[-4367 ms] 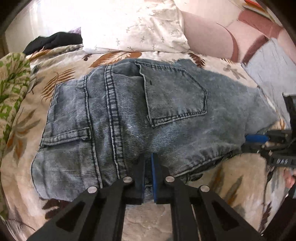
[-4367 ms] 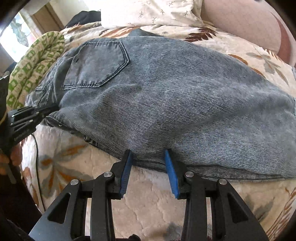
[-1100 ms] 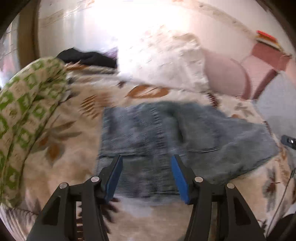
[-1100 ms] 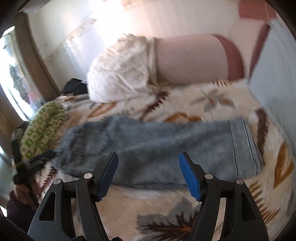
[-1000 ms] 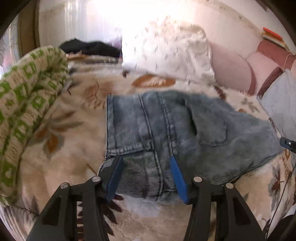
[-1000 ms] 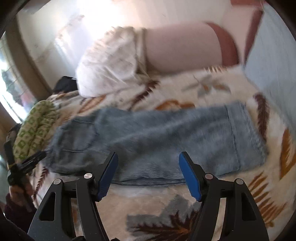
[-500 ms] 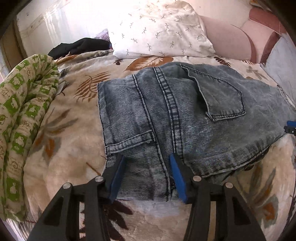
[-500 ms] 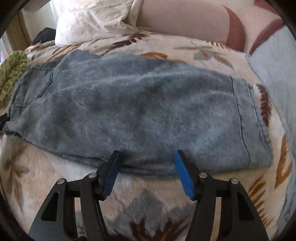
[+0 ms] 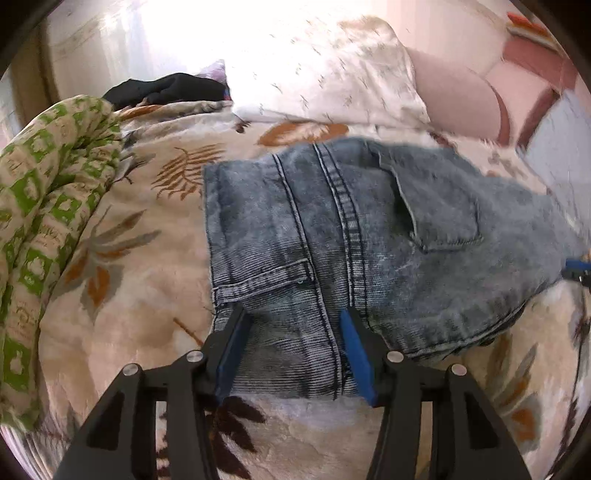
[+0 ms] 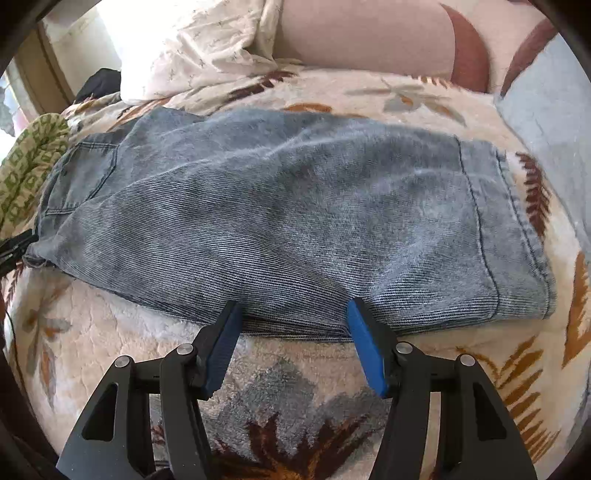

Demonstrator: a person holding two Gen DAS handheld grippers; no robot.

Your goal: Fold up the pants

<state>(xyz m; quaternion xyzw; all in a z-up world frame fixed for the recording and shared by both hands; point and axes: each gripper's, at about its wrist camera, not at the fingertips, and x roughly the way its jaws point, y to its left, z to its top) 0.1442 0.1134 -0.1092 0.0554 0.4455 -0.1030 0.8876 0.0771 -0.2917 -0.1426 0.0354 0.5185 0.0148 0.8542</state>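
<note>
The jeans (image 10: 280, 218) lie flat on the bed, folded lengthwise so one leg covers the other, back pocket (image 9: 439, 210) facing up. They stretch across the bed's leaf-patterned blanket (image 10: 295, 384), waistband toward the bed's left side beside a rolled green-and-cream quilt (image 9: 40, 221), hem (image 10: 517, 236) toward the right side near a pale blue cushion (image 10: 550, 110). Their long folded edge runs along the near side of the bed.

The left tongs (image 9: 291, 350) stand open, their blue pads spread to either side of the seat seam at the waist end, low over the denim; whether they touch it cannot be told. The right tongs (image 10: 295, 343) are likewise open, straddling the near edge of the leg partway toward the hem.

Toward the head of the bed lie a white sprigged pillow (image 9: 325, 74) and a pink bolster (image 10: 369, 33). A dark garment (image 9: 166, 88) sits in the far left corner.
</note>
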